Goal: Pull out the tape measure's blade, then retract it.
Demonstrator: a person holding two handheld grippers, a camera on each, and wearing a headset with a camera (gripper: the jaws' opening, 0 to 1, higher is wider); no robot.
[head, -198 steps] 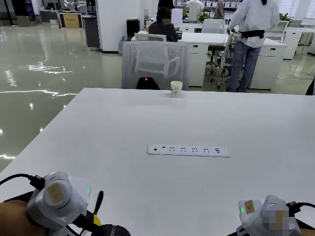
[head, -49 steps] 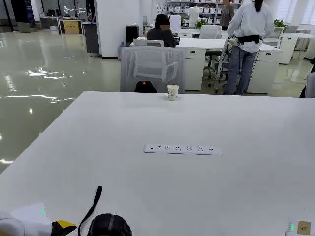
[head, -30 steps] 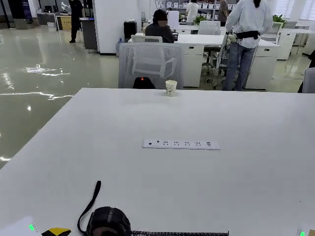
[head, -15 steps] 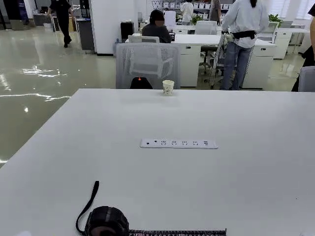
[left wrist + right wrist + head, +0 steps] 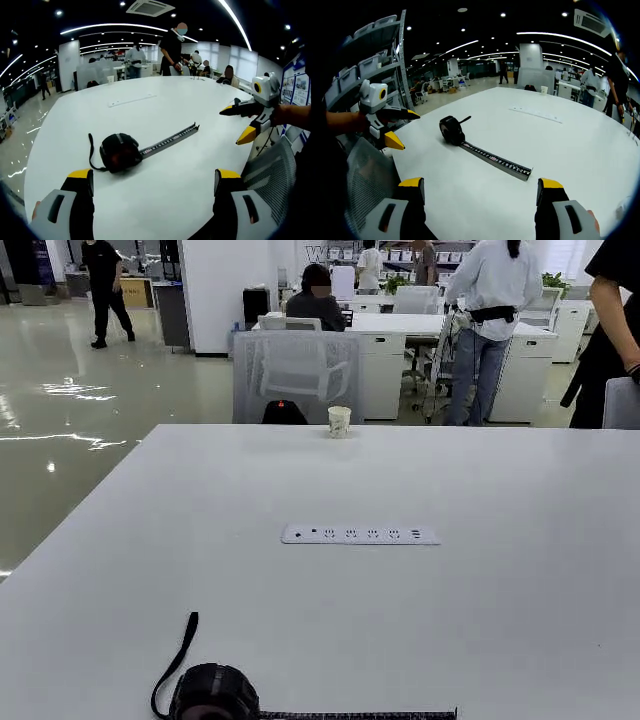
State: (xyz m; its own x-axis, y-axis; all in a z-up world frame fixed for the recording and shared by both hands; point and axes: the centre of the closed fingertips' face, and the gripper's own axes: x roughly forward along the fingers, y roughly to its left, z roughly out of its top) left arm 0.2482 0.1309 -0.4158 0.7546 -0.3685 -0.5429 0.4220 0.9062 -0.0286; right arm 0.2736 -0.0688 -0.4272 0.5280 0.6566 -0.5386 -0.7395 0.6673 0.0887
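- Plainly, the tape measure [image 5: 213, 698] [image 5: 120, 151] [image 5: 451, 129] sat on the white worktop [image 5: 450, 620], its round black case close to the near edge in the head view.
- Its blade [image 5: 360, 715] [image 5: 170, 141] [image 5: 495, 160] was drawn out of the case and lay flat on the worktop, running to the right of the case in the head view and ending in a small hook.
- A black wrist strap [image 5: 175, 660] [image 5: 91, 150] trailed from the other side of the case.
- The left gripper [image 5: 154, 175] [image 5: 404, 130] was apart from the tape measure, its yellow-tipped fingers spread wide and empty.
- The right gripper [image 5: 481, 182] [image 5: 235, 125] was likewise apart from the tape measure on the blade's side, its fingers spread with nothing between them.
- In each gripper view the other gripper was held in a hand off the worktop's edge, above a grey mesh chair back [image 5: 272, 170] [image 5: 365, 170].
- Beyond the tape measure, a white power strip [image 5: 360, 534] [image 5: 131, 100] [image 5: 535, 114] lay flat on the worktop.
- Farther beyond the tape measure, a paper cup [image 5: 339, 421] stood upright near the far edge.
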